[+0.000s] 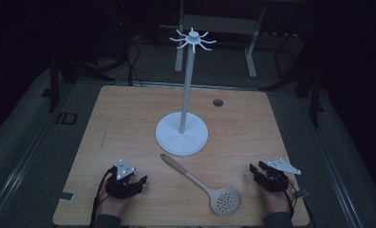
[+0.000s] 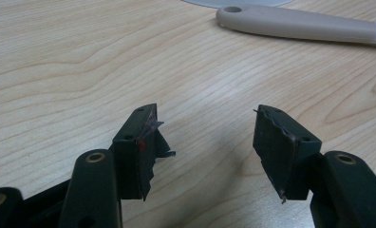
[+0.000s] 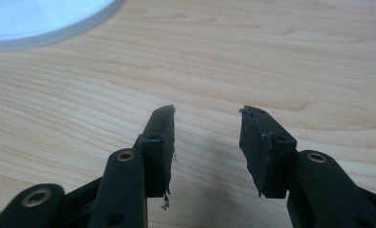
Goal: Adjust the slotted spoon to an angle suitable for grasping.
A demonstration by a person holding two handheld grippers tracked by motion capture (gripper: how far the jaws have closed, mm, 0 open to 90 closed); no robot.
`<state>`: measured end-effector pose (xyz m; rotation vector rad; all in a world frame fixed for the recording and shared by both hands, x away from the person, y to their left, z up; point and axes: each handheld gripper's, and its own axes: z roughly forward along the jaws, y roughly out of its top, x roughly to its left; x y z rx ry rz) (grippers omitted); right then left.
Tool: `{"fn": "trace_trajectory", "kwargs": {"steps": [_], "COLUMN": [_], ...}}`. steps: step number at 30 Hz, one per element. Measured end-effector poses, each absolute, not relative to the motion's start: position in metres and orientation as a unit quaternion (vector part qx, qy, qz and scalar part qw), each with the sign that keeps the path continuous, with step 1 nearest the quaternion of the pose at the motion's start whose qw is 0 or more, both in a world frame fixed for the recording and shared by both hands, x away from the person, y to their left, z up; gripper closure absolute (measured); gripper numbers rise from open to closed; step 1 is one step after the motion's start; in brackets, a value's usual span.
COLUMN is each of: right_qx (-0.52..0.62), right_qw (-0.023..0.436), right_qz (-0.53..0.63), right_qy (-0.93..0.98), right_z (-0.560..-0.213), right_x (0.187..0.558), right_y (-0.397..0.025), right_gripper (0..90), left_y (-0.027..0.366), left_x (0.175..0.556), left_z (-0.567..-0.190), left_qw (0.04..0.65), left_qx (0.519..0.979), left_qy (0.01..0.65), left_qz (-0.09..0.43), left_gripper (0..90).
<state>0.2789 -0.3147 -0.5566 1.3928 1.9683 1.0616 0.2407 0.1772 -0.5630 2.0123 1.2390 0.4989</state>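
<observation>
A beige slotted spoon (image 1: 205, 185) lies flat on the wooden table (image 1: 129, 118), its handle toward the stand and its perforated bowl near the front edge. Its handle end with a hole (image 2: 295, 23) lies beyond my left jaws. A white utensil stand (image 1: 182, 134) with a tall pole and hooked top (image 1: 192, 39) rises at the table's middle. My left gripper (image 1: 139, 181) rests at the front left, open and empty (image 2: 207, 123). At the front right, my right gripper (image 1: 253, 169) is open too, nothing between its jaws (image 3: 206, 121).
A small round hole (image 1: 218, 102) is set in the table near the back right. The stand's round base (image 3: 39, 23) lies ahead left of my right gripper. Dark floor, cables and a metal frame (image 1: 224, 23) lie beyond the table.
</observation>
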Motion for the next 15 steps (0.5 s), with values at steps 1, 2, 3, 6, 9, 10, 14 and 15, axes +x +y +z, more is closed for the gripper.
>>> {"fn": "trace_trajectory", "kwargs": {"steps": [1, 2, 3, 6, 9, 10, 14, 15], "right_qx": [0.509, 0.504, 0.498, 0.489, 0.478, 0.476, 0.466, 0.462], "right_qw": [0.244, 0.243, 0.245, 0.251, 0.254, 0.256, 0.253, 0.255], "right_qz": [0.388, 0.385, 0.379, 0.363, 0.366, 0.367, 0.372, 0.373], "right_qy": [0.729, 0.734, 0.741, 0.752, 0.757, 0.758, 0.761, 0.763], "right_z": [-0.556, -0.556, -0.556, -0.556, -0.552, -0.55, -0.54, -0.537], "right_x": [0.278, 0.278, 0.278, 0.278, 0.277, 0.276, 0.274, 0.273], "right_y": [-0.313, -0.312, -0.309, -0.302, -0.298, -0.296, -0.291, -0.289], "right_gripper": [54.6, 53.8, 54.0, 57.0, 57.9, 57.8, 58.4, 58.8], "left_y": [0.177, 0.177, 0.177, 0.177, 0.178, 0.178, 0.179, 0.179], "left_x": [0.241, 0.241, 0.241, 0.24, 0.24, 0.241, 0.242, 0.241], "left_z": [-0.563, -0.563, -0.563, -0.562, -0.563, -0.563, -0.564, -0.564], "left_qw": [0.355, 0.355, 0.354, 0.354, 0.354, 0.353, 0.351, 0.351], "left_qx": [0.779, 0.779, 0.78, 0.779, 0.779, 0.779, 0.78, 0.779], "left_qy": [0.48, 0.48, 0.479, 0.479, 0.48, 0.481, 0.482, 0.482], "left_qz": [0.193, 0.193, 0.194, 0.196, 0.195, 0.194, 0.192, 0.193], "left_gripper": [41.9, 41.9, 41.9, 42.0, 42.1, 42.1, 42.3, 42.4]}}
